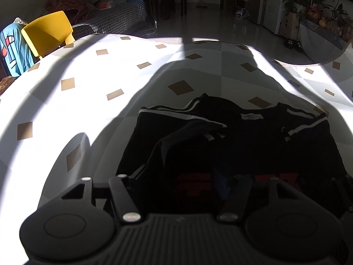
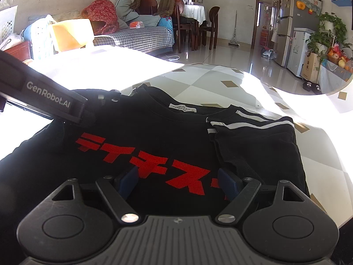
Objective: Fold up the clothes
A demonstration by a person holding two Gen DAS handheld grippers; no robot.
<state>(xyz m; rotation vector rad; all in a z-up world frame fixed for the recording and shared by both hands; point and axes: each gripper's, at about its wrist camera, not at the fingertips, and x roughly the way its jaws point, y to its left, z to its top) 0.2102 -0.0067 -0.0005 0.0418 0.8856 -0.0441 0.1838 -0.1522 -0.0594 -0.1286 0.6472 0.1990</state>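
A black T-shirt (image 2: pixel 167 128) with red print and white shoulder stripes lies front up on the table, its neck label (image 2: pixel 182 107) facing away from me. Both sleeves are folded in over the body; the right sleeve (image 2: pixel 256 145) lies flat. My right gripper (image 2: pixel 177 182) stands open low over the red print, blue pads (image 2: pixel 128 181) apart with nothing held. My left gripper (image 1: pixel 183 176) is at the shirt's left side over the folded left sleeve (image 1: pixel 194 132), in deep shade. Its jaws stand apart with dark cloth between them. In the right wrist view the left gripper (image 2: pixel 108 97) reaches the left shoulder.
The table (image 1: pixel 92 84) has a pale checked cover with brown diamonds, half in bright sun. A yellow chair (image 1: pixel 48 31) and a blue garment (image 1: pixel 13 50) stand at its far left. Beyond are a sofa (image 2: pixel 141 37), dining chairs, a fridge (image 2: pixel 293 22) and plants.
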